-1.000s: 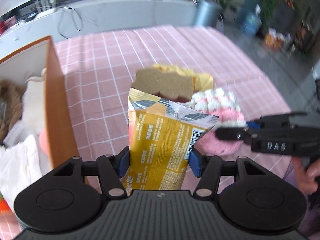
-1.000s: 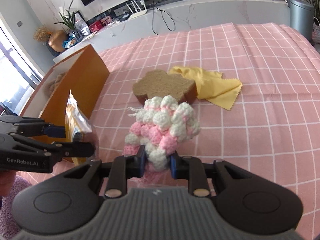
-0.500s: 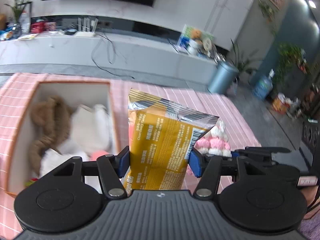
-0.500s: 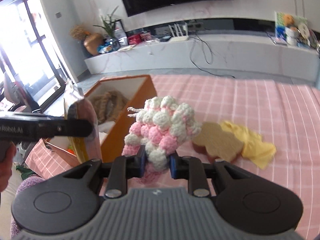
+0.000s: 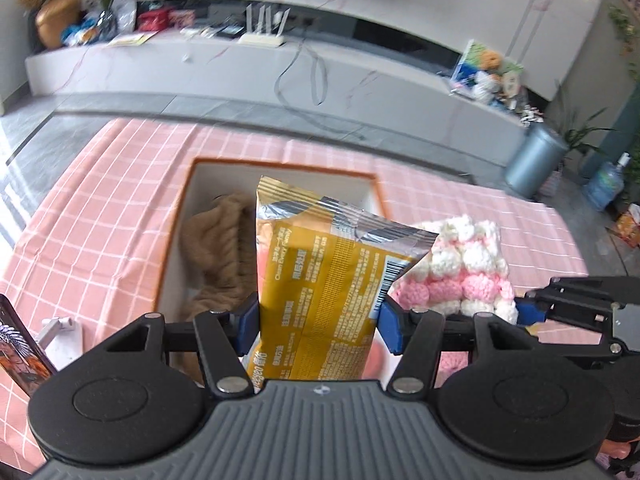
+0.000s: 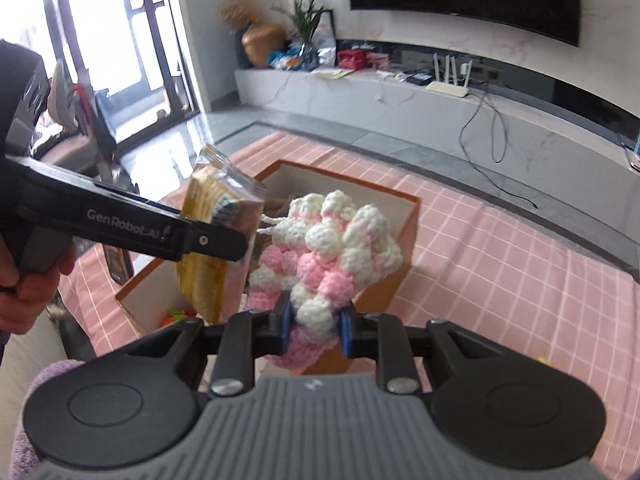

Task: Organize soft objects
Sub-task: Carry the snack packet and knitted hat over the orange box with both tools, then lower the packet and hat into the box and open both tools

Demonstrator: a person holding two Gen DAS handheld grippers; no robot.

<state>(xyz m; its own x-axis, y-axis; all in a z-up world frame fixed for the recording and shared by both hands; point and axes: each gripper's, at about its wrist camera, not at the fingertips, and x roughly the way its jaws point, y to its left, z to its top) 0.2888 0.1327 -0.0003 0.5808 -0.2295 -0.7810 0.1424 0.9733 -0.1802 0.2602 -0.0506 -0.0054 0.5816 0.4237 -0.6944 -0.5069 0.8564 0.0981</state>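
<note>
My left gripper (image 5: 318, 324) is shut on a gold foil packet (image 5: 328, 280), held upright above the orange-rimmed box (image 5: 280, 168). A brown knitted piece (image 5: 220, 248) lies inside that box. To the packet's right hangs a pink and white crocheted piece (image 5: 460, 268), pinched by the right gripper. In the right wrist view my right gripper (image 6: 314, 328) is shut on the crocheted piece (image 6: 336, 248), over the box (image 6: 404, 216). The left gripper (image 6: 224, 244) with the gold packet (image 6: 212, 208) is at the left there.
A pink checked cloth (image 5: 100, 220) covers the table. A phone-like item (image 5: 24, 352) and a white object (image 5: 60, 336) lie left of the box. A person's hand (image 6: 28, 288) holds the left gripper. Behind stand a long white media bench (image 5: 280, 64) and a grey bin (image 5: 534, 160).
Both grippers have risen and swung left with their loads, from over the bare cloth near the toast-shaped piece and yellow cloth to above the open box.
</note>
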